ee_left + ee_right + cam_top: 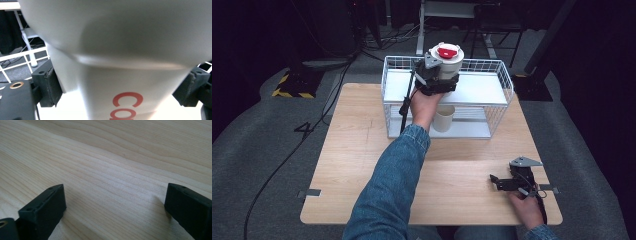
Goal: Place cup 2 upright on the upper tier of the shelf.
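A white paper cup (448,61) with a red mark on top stands upright over the top shelf of a white wire rack (504,82). My left gripper (443,76) is shut on its side. In the left gripper view the cup (120,50) has red lettering low on its wall, and the black pads (51,85) sit against both of its sides. A second white cup (443,118) stands on the rack's lower level. My right gripper (496,182) rests low over the wooden table (362,165) at the front right. It is open (115,207) with nothing between its jaws.
The rack stands at the table's far edge, and its wire rim rises around the top shelf (482,90). A black cable (404,107) hangs from the left gripper down the rack's front. Dark floor, cables and stands surround the table.
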A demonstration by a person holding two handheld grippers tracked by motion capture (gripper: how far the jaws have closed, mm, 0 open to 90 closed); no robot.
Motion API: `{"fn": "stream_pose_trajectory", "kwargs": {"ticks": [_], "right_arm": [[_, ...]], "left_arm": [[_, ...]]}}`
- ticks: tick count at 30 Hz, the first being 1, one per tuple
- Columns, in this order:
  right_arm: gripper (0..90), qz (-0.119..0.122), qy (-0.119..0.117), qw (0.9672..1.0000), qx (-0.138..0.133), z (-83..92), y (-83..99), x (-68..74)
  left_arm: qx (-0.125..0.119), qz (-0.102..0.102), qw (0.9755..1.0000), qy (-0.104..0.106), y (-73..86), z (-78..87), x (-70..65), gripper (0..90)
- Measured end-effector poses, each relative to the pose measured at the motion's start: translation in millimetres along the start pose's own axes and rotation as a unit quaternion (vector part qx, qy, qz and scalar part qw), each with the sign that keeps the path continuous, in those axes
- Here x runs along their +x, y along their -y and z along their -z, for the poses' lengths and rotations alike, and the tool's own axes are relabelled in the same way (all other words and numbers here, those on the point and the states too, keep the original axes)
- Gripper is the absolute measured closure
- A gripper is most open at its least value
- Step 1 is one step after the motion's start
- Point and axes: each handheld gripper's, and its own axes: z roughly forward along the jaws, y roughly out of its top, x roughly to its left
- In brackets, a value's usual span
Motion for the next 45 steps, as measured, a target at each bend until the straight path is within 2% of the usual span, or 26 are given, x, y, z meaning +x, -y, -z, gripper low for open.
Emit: {"fn": "stream_pose_trajectory", "kwargs": {"ticks": [2, 4, 6, 9, 15, 17, 22, 30, 45], "right_arm": [[3.7, 0.000, 0.000, 1.0000, 0.000, 0.0, 0.0, 0.0], [3.7, 0.000, 0.000, 1.0000, 0.000, 0.0, 0.0, 0.0], [3.7, 0.000, 0.000, 1.0000, 0.000, 0.0, 0.0, 0.0], [3.7, 0.000, 0.000, 1.0000, 0.000, 0.0, 0.0, 0.0], [3.7, 0.000, 0.000, 1.0000, 0.000, 0.0, 0.0, 0.0], [3.7, 0.000, 0.000, 1.0000, 0.000, 0.0, 0.0, -0.1], [3.7, -0.001, 0.000, 1.0000, 0.000, 0.0, 0.0, 0.1], [3.7, 0.002, -0.002, 1.0000, 0.001, -0.2, -0.3, -0.2], [3.7, 0.003, -0.003, 1.0000, 0.002, -0.2, -0.5, -0.3]], "left_arm": [[0.001, -0.001, 1.0000, -0.007, -0.5, 0.9, 0.2, 10.8], [-0.001, 0.000, 0.9999, -0.013, -1.5, 3.2, 1.6, 3.4], [-0.002, 0.005, 0.9999, -0.013, -2.3, 5.8, 3.3, 0.4], [-0.003, 0.000, 0.9999, -0.011, -2.3, 10.8, 2.8, 0.0], [-0.002, -0.017, 0.9998, 0.007, -2.9, 25.1, -2.0, 0.0], [-0.004, -0.023, 0.9997, 0.011, -2.4, 31.9, -3.6, 0.0], [-0.014, -0.020, 0.9995, 0.021, -0.6, 51.9, -6.6, 0.0], [-0.019, -0.034, 0.9989, 0.029, 3.2, 84.4, -13.7, 0.0], [-0.004, -0.041, 0.9983, 0.040, 21.5, 144.1, -16.1, 0.0]]}}
